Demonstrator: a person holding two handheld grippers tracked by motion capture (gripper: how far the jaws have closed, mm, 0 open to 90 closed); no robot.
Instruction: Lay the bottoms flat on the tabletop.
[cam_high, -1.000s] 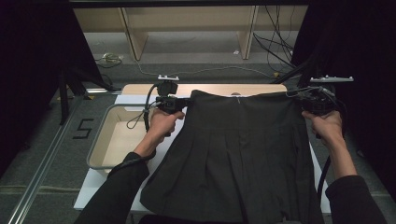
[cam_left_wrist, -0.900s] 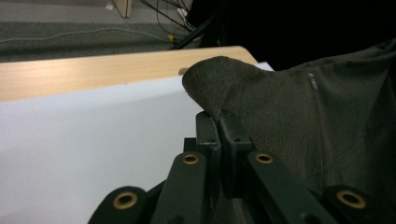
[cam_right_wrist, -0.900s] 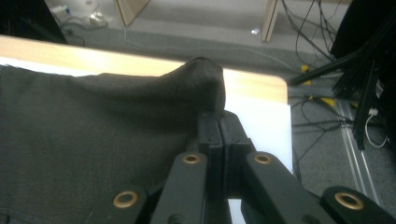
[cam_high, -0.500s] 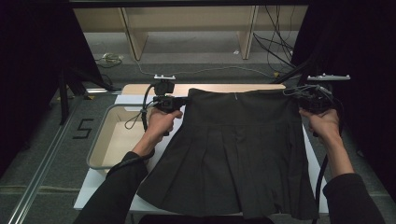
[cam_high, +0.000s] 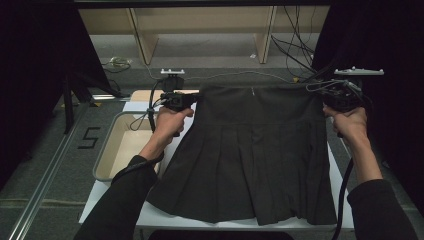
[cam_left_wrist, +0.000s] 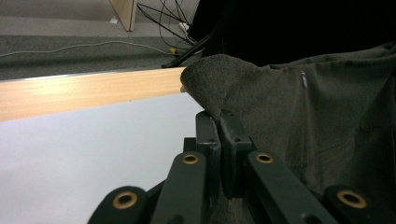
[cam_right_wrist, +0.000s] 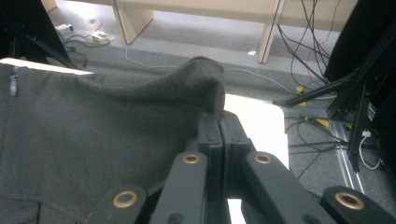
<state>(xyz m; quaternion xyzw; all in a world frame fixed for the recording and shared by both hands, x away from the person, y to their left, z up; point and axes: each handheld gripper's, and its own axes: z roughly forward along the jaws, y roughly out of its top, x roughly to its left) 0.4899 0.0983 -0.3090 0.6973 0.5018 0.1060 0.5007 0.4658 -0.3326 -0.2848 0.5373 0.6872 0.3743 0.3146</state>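
Since the earlier frames, both hands have drawn apart and the dark grey pleated fabric skirt (cam_high: 255, 155) has been pulled flatter, its waistband now stretched in a straighter line between the two grippers. Left gripper (cam_high: 192, 100) has its fingers (cam_left_wrist: 208, 135) pressed together on the left corner of the waistband, a fold of cloth bunching up just past the fingertips. Right gripper (cam_high: 325, 99) likewise has its fingers (cam_right_wrist: 209, 135) clamped narrow on the right corner, with a hump of fabric rising just beyond them. Between the two sets of fingers the waistband runs taut, with a small zip pull near its middle. Below the fingers, toward the person, the skirt fans out in pleats over the white surface (cam_high: 165, 215), its hem near the close edge. Outward of the left fingers sits a shallow beige rectangular tray (cam_high: 107, 150), beside the skirt and apart from it.
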